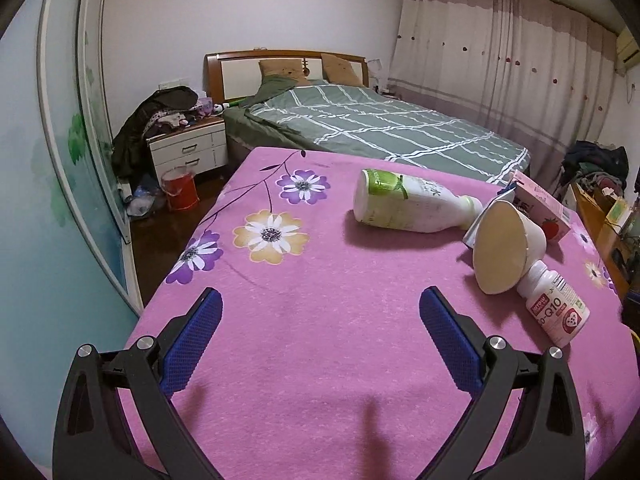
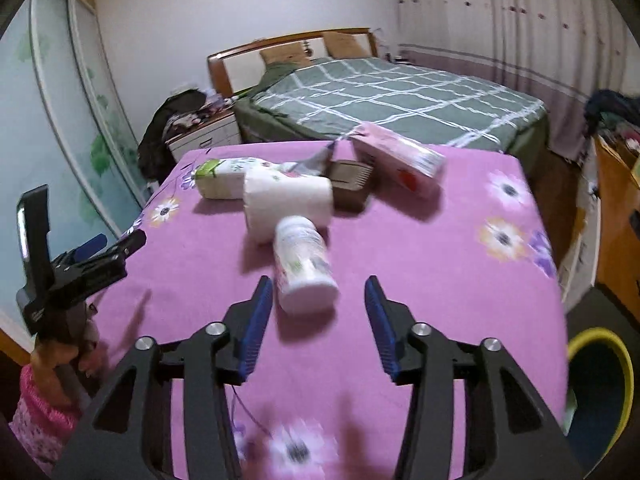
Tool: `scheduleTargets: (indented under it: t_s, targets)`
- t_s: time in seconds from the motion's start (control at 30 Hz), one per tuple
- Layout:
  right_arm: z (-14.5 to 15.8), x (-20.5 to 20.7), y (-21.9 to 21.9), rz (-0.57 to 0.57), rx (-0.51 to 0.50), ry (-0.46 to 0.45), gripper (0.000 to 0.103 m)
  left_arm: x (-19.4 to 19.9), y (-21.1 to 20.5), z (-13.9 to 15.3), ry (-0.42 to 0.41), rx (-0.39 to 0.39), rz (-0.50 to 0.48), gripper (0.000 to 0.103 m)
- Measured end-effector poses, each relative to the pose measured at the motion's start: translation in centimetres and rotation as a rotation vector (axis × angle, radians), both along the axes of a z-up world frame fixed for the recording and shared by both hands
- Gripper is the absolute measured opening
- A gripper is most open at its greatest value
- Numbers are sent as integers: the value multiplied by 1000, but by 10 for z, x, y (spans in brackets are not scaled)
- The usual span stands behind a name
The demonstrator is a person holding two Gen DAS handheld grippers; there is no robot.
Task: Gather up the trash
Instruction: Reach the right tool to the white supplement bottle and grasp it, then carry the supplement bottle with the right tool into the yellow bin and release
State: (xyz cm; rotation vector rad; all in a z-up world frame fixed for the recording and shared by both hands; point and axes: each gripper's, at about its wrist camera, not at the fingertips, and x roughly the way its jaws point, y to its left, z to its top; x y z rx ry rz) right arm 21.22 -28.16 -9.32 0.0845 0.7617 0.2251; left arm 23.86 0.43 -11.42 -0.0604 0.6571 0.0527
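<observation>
Trash lies on a table under a pink floral cloth (image 1: 304, 344). A white supplement bottle (image 2: 304, 264) lies on its side, its base showing between the tips of my right gripper (image 2: 318, 285), which is open with neither pad touching it. Behind the supplement bottle lie a tipped paper cup (image 2: 288, 200), a green-labelled drink bottle (image 2: 228, 178), a brown box (image 2: 352, 186) and a pink strawberry carton (image 2: 400, 160). My left gripper (image 1: 320, 300) stands open over bare cloth. To its right are the supplement bottle (image 1: 556, 308), cup (image 1: 504, 252), drink bottle (image 1: 408, 204) and carton (image 1: 540, 208).
A yellow-rimmed bin (image 2: 600, 376) stands on the floor by the table's right side. A hand with a pink sleeve (image 2: 44, 412) holds the left gripper (image 2: 100, 256) at the table's left edge. Beyond the table is a bed (image 1: 380, 124), with a nightstand (image 1: 188, 150) and a red bucket (image 1: 180, 188) to its left.
</observation>
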Motion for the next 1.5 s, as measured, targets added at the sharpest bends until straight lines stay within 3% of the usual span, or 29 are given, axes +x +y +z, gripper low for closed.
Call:
scheduleTargets:
  t_s: [0.23,0.53,0.6,0.67,1.03,1.5]
  targets:
    - [-28,40,28,26,-55,59,49,1,1,-1,9,-19,-2,98]
    - [-48,54,30,47,-11,108,53,0,-6,-2,9,-6,-22,98]
    - [-50,54,31,51,-15,116,46,0,-5,-1,12,-9,-20,98]
    - [-51,53,33,53,-16,118,45,0,-5,-1,14,-14,-19,98]
    - [-34,15,31,28,-42,70,45,-1,-6,-1,18,-12,-23,98]
    - [-23,-56,-47,-173,-4,33,45,-1,-7,-1,12,-4,-24,98]
